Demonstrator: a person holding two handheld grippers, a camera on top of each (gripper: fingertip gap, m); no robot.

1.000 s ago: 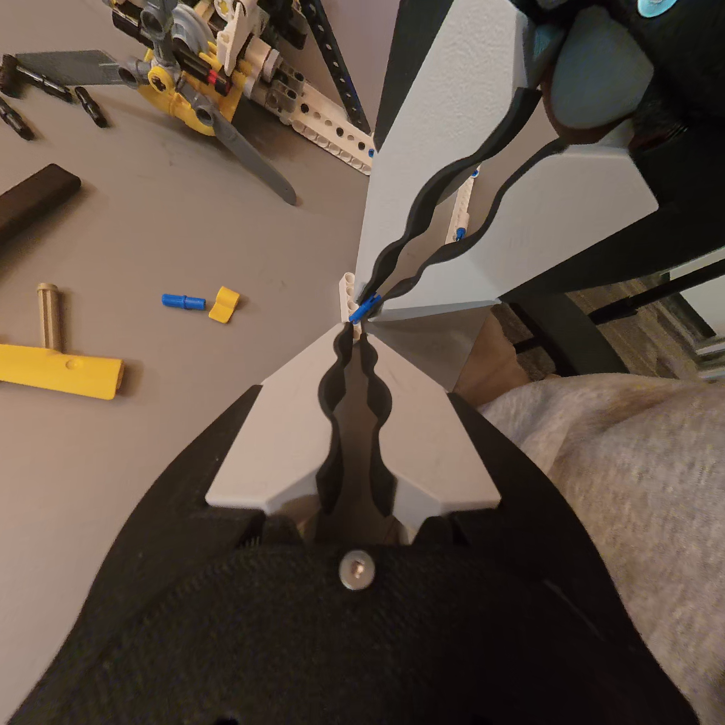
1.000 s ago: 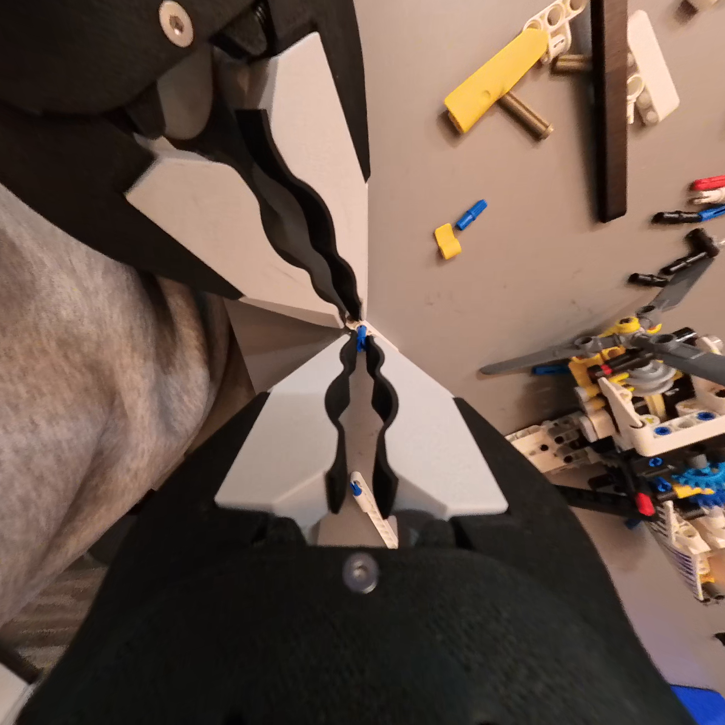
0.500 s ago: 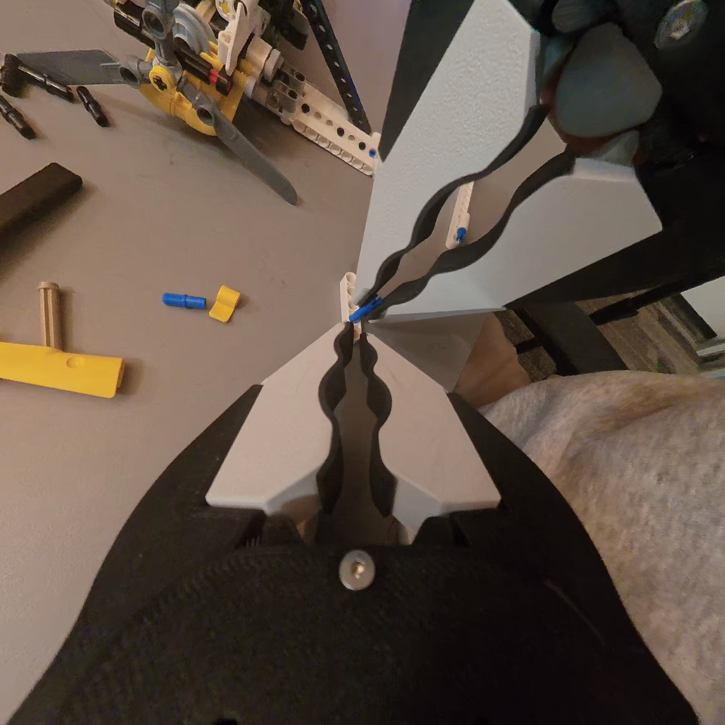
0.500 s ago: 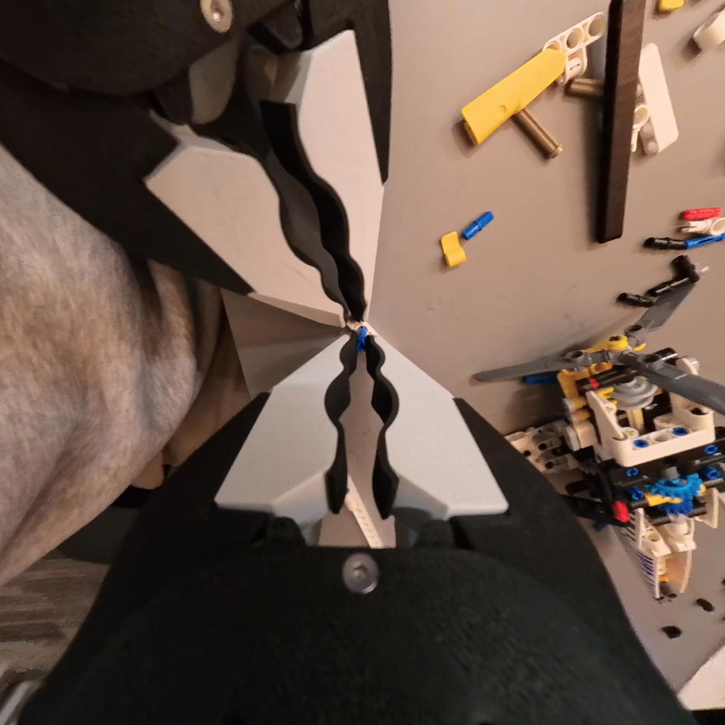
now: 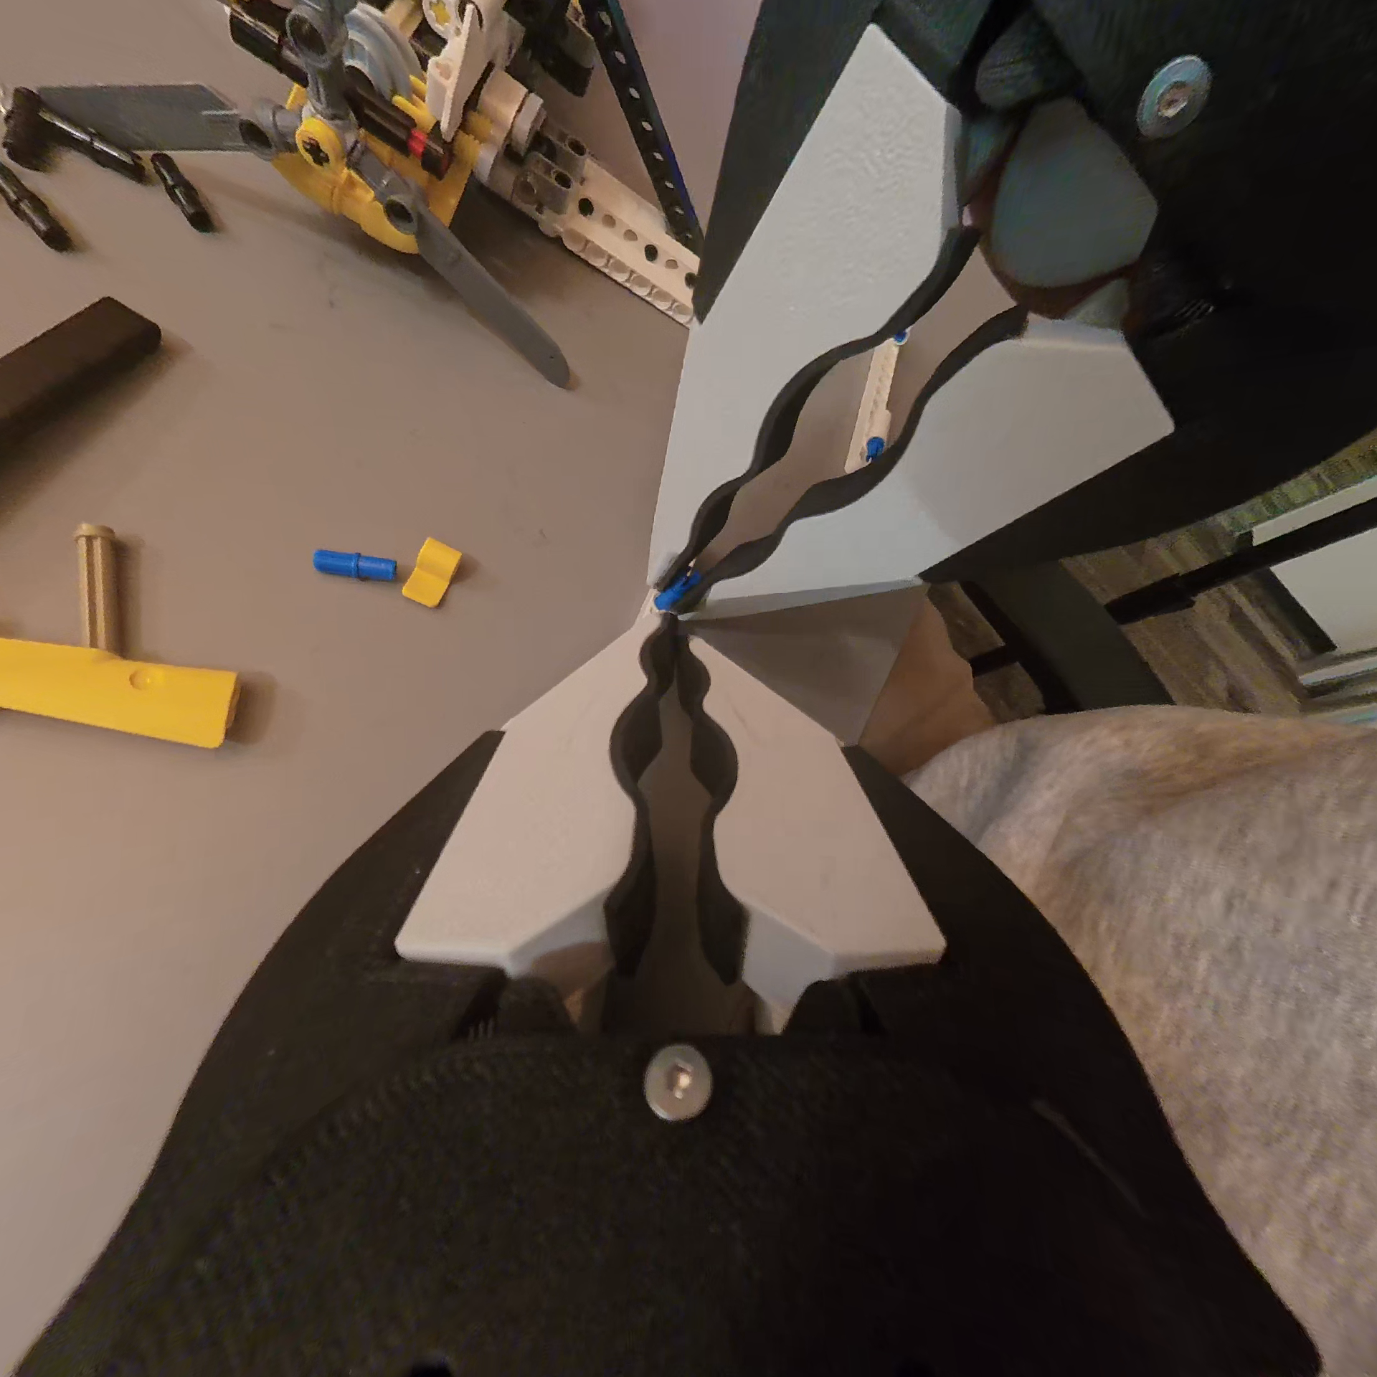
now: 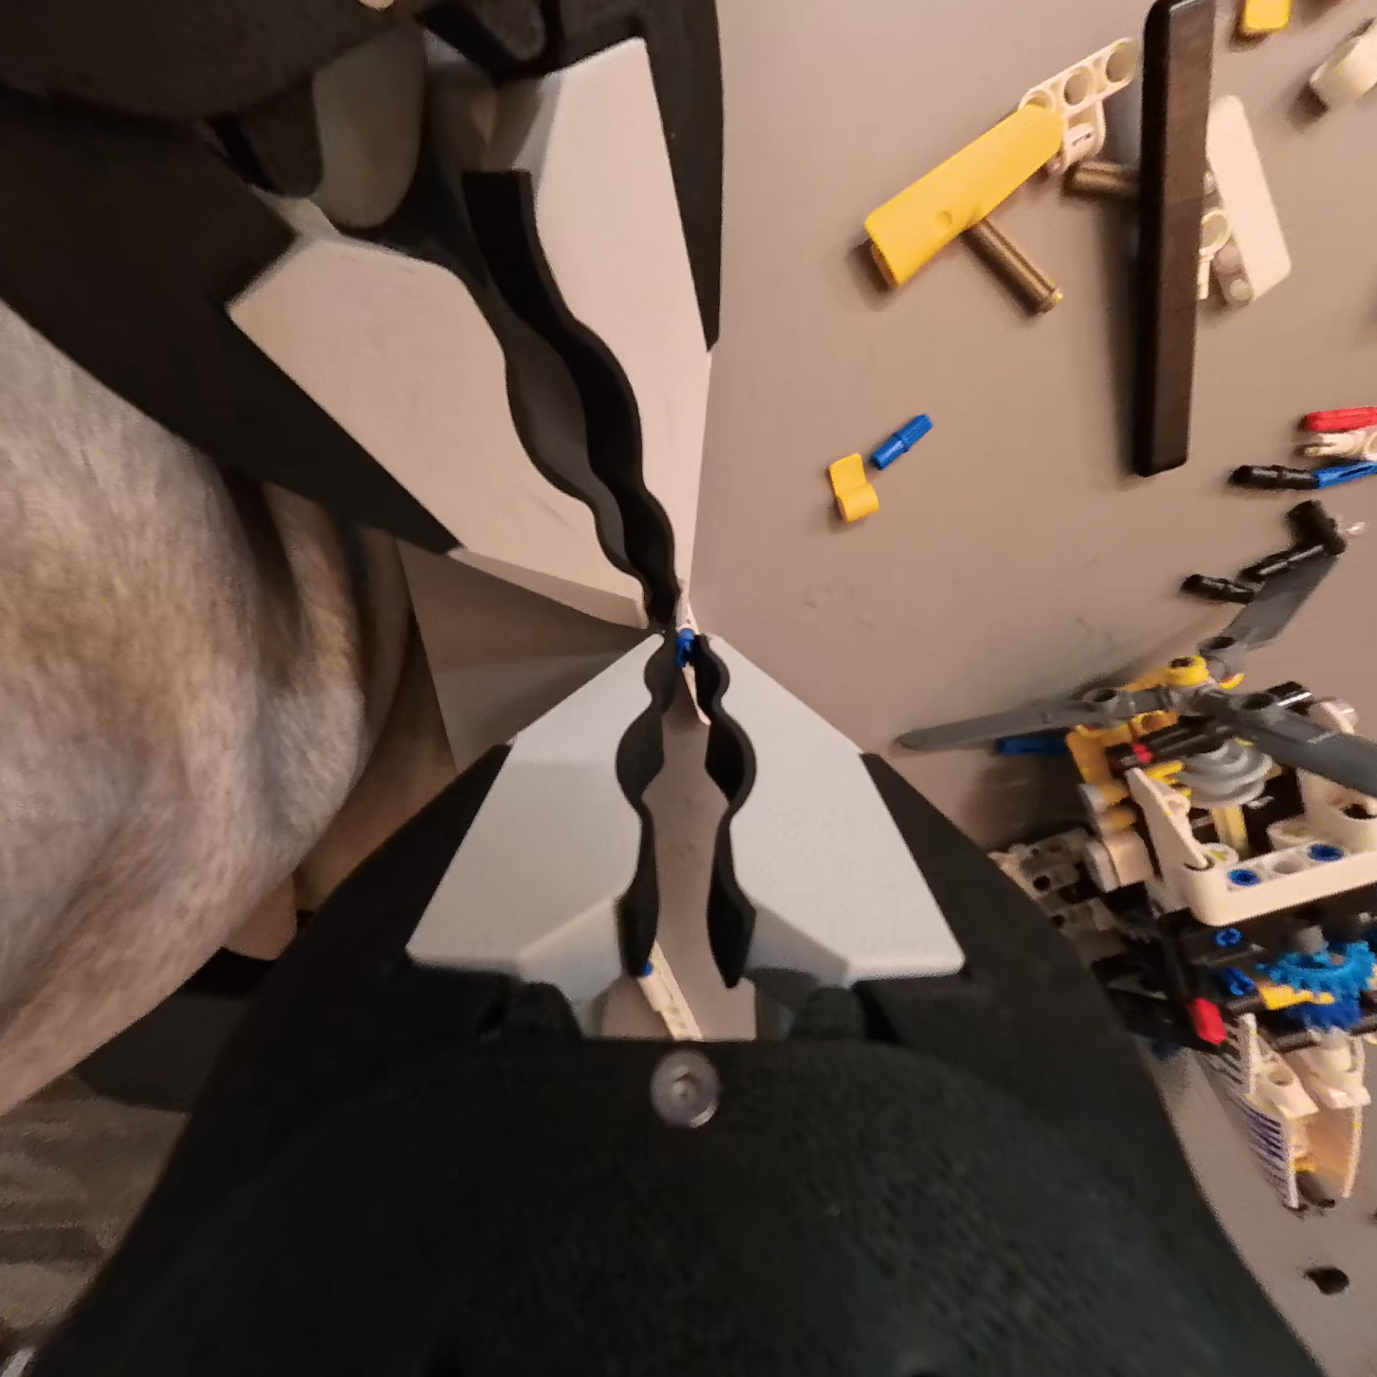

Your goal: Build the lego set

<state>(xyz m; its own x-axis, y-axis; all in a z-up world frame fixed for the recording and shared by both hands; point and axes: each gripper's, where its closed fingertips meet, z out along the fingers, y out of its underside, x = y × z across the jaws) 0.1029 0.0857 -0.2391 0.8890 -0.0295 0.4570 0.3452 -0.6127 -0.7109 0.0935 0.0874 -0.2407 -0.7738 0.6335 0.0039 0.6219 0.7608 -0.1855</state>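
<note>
My left gripper [image 5: 667,630] is shut on the end of a long white beam [image 5: 870,406] and holds it above the grey table. The beam runs away under my right gripper [image 5: 682,585] and has small blue pins set in it. My right gripper [image 6: 682,648] is shut on a blue pin [image 6: 684,644] and meets the left gripper [image 6: 663,607] tip to tip at the beam's end. The pin also shows in the left wrist view [image 5: 676,594]. The beam's end is mostly hidden by the fingertips.
The half-built helicopter model [image 5: 387,149] stands at the back, and also shows in the right wrist view [image 6: 1192,820]. A loose blue pin [image 5: 354,564], small yellow piece [image 5: 431,570], yellow part [image 5: 119,693], tan axle [image 5: 95,581] and dark strip [image 5: 67,365] lie on the table. A grey sleeve [image 5: 1155,969] is near. Left and right tips are no more than a few centimetres apart.
The two grippers stay tip to tip. My right gripper has tilted and swung a little around the contact point, and less of the beam's end shows beside the tips.
</note>
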